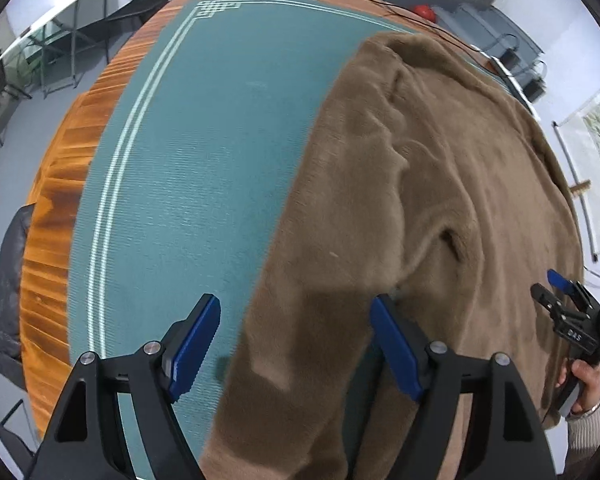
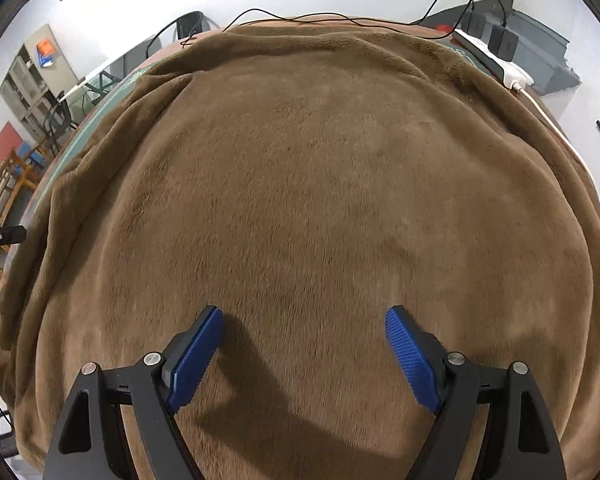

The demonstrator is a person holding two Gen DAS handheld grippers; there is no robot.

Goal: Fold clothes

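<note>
A brown plush garment (image 1: pixel 440 184) lies spread over the right part of a green mat (image 1: pixel 204 152) on a wooden table. My left gripper (image 1: pixel 296 308) hangs open above the garment's left edge, one blue pad over the mat, the other over the fabric, nothing between them. In the right wrist view the same brown garment (image 2: pixel 308 184) fills nearly the whole picture. My right gripper (image 2: pixel 304 320) is open above its flat middle, holding nothing. The right gripper (image 1: pixel 556 284) also shows at the far right of the left wrist view, in a person's hand (image 1: pixel 586 380).
The wooden table edge (image 1: pixel 56 216) runs along the left. Black cables (image 2: pixel 340 18) and a white power strip (image 2: pixel 488 56) with chargers lie at the table's far side. Chairs and shelves (image 2: pixel 32 80) stand beyond the table.
</note>
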